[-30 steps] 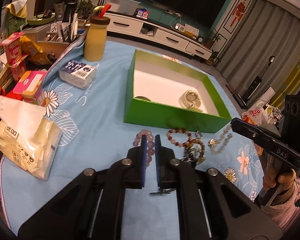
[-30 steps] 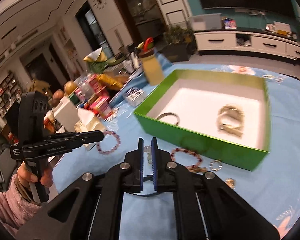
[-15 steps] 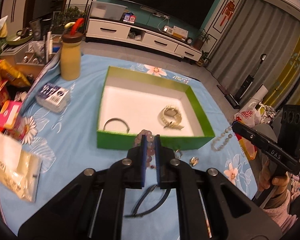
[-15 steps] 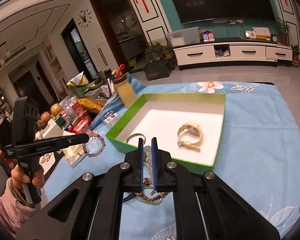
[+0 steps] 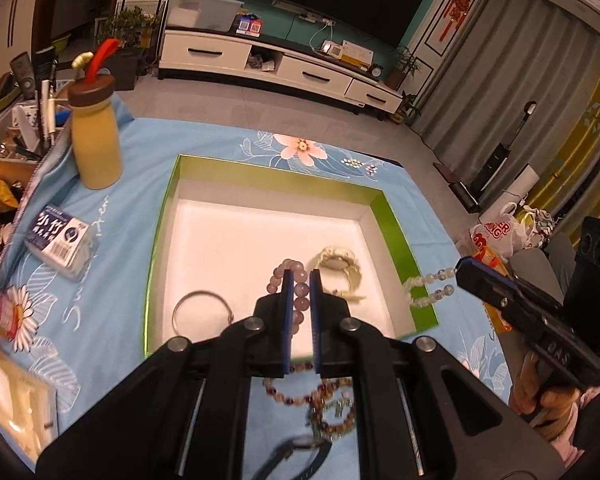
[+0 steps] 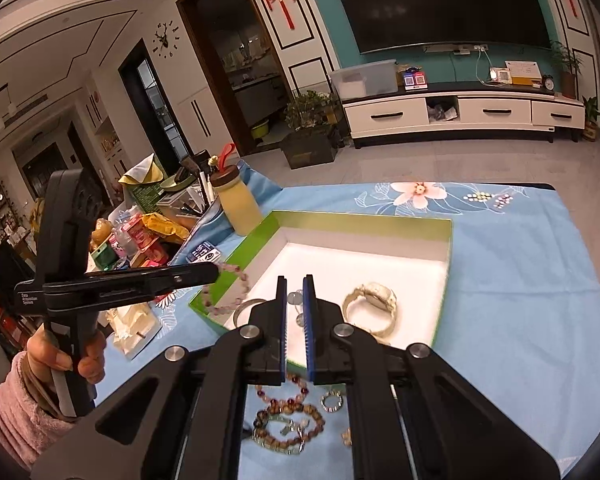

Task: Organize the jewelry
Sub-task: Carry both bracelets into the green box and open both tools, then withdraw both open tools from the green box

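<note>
The left gripper (image 5: 299, 294) holds a pink bead bracelet (image 5: 296, 280) in closed jaws above the green box (image 5: 396, 224); the right gripper (image 6: 295, 300), near the box's right edge, pinches a pale bead string (image 5: 426, 290). Either could slip and land outside on the table (image 5: 132, 208).

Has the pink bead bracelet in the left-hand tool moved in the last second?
Yes. The pink bead bracelet, clamped in the left gripper, was held over the blue cloth in front of the green box. It now hangs past the near wall, over the white floor.
</note>
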The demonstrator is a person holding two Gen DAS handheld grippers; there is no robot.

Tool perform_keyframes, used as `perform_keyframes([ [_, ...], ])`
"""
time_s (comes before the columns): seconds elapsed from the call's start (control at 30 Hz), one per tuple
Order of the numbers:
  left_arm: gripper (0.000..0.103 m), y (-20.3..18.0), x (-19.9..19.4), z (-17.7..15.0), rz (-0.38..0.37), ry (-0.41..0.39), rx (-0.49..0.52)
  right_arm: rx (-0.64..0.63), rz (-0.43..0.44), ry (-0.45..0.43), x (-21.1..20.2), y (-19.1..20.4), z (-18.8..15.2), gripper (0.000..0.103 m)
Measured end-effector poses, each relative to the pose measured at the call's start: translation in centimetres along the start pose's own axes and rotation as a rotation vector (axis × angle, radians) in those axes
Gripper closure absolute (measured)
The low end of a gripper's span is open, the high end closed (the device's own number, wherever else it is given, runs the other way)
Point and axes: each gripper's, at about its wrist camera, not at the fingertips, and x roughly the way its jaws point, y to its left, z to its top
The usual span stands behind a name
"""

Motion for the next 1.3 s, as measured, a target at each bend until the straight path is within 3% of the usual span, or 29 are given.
perform_keyframes([
  [0.53,0.095,3.4,7.2,2.7,0.101,0.085,-0.068,0.012,-0.076,0.133,10.5,-0.2,1.7,0.096],
  [0.6,0.094,3.6,7.4,2.7,0.113,0.086,-0.069,0.03,-0.098,0.145,11.0,-0.6,1.6,0.089],
  [0.7,0.077,3.6,7.1,2.4,0.113,0.075,-0.067,0.047,-0.093,0.145,10.8,-0.9,1.2,0.083],
  [0.77,0.055,3.5,6.4,2.1,0.117,0.065,-0.059,0.049,-0.091,0.146,10.3,-1.1,0.9,0.081],
  [0.83,0.043,3.2,5.3,1.3,0.12,0.045,-0.049,0.058,-0.087,0.147,9.6,-1.4,0.4,0.075],
  [1.13,0.016,2.1,-0.4,-4.2,0.141,0.008,-0.038,0.103,-0.107,0.11,2.5,-1.9,-3.0,0.064],
  [1.23,0.011,2.0,-2.2,-6.5,0.159,0.016,-0.052,0.113,-0.142,0.08,-0.5,-1.5,-4.4,0.042],
  [1.3,0.006,1.9,-3.1,-7.8,0.177,0.023,-0.053,0.113,-0.161,0.072,-1.9,-1.1,-5.2,0.039],
])
